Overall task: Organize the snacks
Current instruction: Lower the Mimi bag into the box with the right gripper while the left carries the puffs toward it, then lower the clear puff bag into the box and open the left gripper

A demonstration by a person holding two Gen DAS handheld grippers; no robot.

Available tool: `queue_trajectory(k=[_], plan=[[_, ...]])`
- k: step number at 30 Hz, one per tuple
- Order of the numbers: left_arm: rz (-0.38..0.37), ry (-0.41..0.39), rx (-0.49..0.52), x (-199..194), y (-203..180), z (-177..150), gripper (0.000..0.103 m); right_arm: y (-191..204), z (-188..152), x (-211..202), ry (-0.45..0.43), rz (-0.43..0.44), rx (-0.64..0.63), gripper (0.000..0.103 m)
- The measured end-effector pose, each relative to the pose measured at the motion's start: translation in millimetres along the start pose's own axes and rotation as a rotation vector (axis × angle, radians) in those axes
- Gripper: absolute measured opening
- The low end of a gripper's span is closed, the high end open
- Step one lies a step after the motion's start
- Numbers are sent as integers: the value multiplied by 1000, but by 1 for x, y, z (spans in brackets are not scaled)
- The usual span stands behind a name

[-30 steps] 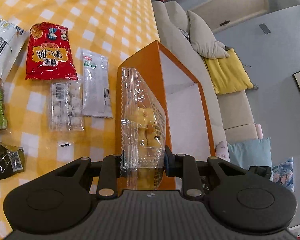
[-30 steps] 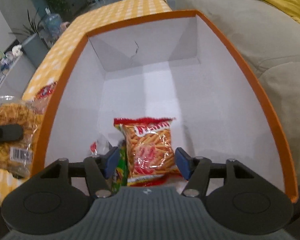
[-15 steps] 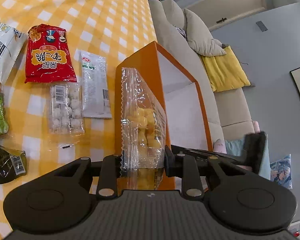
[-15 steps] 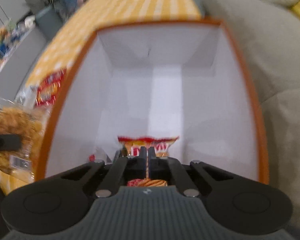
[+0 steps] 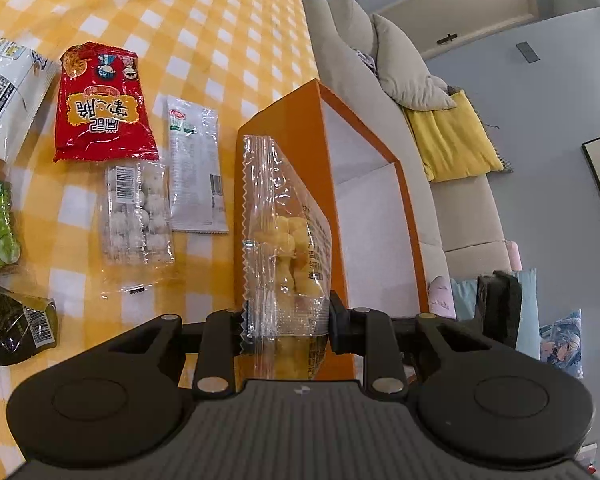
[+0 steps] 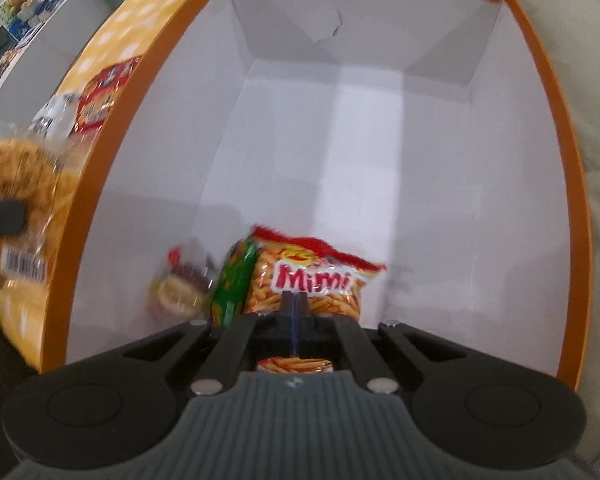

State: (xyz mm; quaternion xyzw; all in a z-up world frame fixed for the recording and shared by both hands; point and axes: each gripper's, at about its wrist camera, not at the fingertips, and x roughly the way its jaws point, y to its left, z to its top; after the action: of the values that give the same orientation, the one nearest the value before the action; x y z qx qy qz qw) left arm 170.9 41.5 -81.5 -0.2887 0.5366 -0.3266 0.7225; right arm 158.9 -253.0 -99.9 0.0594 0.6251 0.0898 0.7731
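Three snacks sit in the orange box (image 6: 540, 92); several lie on the table (image 5: 220, 8). Left claw (image 5: 286, 320) pinches a clear bag (image 5: 286, 240); right claw (image 6: 295, 312) is pressed together, empty.

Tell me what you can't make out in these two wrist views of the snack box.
- Left wrist view: the orange box's floor and contents, hidden by its own wall and the clear bag of yellow puffs in the left gripper.
- Right wrist view: lower part of the Mimi snack bag, covered by the shut right gripper.
- Right wrist view: the small packet beside the green packet is motion-blurred; label unreadable.
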Motion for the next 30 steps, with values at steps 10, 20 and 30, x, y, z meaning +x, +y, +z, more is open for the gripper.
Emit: queue_trajectory(k=[10, 20, 30], plan=[[-22, -18, 49, -11, -15, -6, 30, -7, -20, -12, -65, 29, 29, 0], [-62, -18, 20, -10, -46, -3, 30, -28, -29, -71, -436, 67, 248, 4], [14, 98, 91, 79, -101, -18, 30, -69, -62, -111, -639, 52, 253, 8]])
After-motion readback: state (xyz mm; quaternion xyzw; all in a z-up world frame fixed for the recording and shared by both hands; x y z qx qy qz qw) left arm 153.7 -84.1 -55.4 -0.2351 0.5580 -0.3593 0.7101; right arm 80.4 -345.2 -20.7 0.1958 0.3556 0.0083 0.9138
